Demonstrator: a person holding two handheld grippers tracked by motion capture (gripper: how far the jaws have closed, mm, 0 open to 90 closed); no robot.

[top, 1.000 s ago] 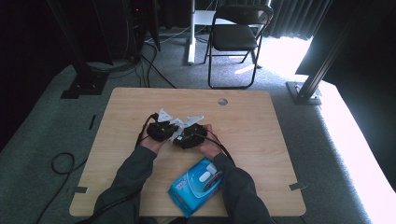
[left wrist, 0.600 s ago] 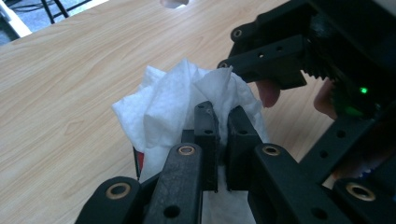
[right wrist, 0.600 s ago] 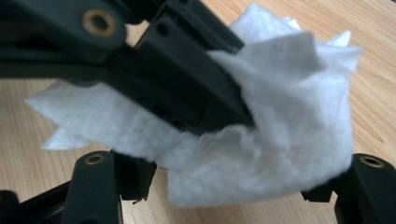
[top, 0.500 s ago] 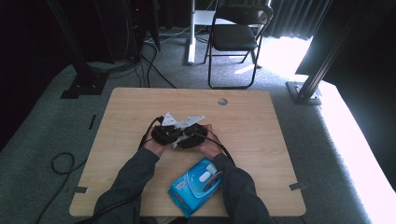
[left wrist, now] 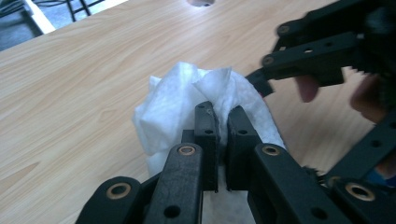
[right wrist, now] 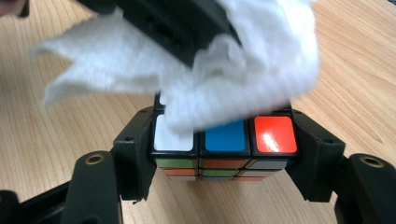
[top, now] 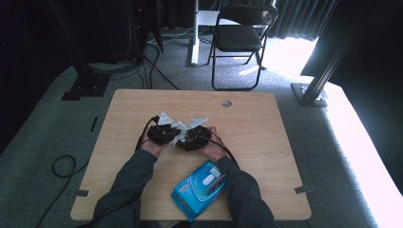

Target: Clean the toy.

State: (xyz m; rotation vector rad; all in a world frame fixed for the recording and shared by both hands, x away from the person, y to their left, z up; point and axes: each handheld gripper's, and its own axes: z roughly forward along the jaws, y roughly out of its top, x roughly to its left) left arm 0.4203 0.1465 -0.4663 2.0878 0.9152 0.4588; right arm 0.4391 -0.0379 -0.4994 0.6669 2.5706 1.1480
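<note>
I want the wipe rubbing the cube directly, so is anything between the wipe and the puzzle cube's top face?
Nothing visible. The left gripper is shut on the white wipe, which drapes straight onto the top face of the puzzle cube, itself clamped at its sides by the right gripper.

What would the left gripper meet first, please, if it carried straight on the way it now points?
Most likely the puzzle cube clamped in the right gripper. The left gripper pinches a white wipe that already drapes over the cube's top face, so nothing seems to lie between them, though depth is hard to judge.
</note>
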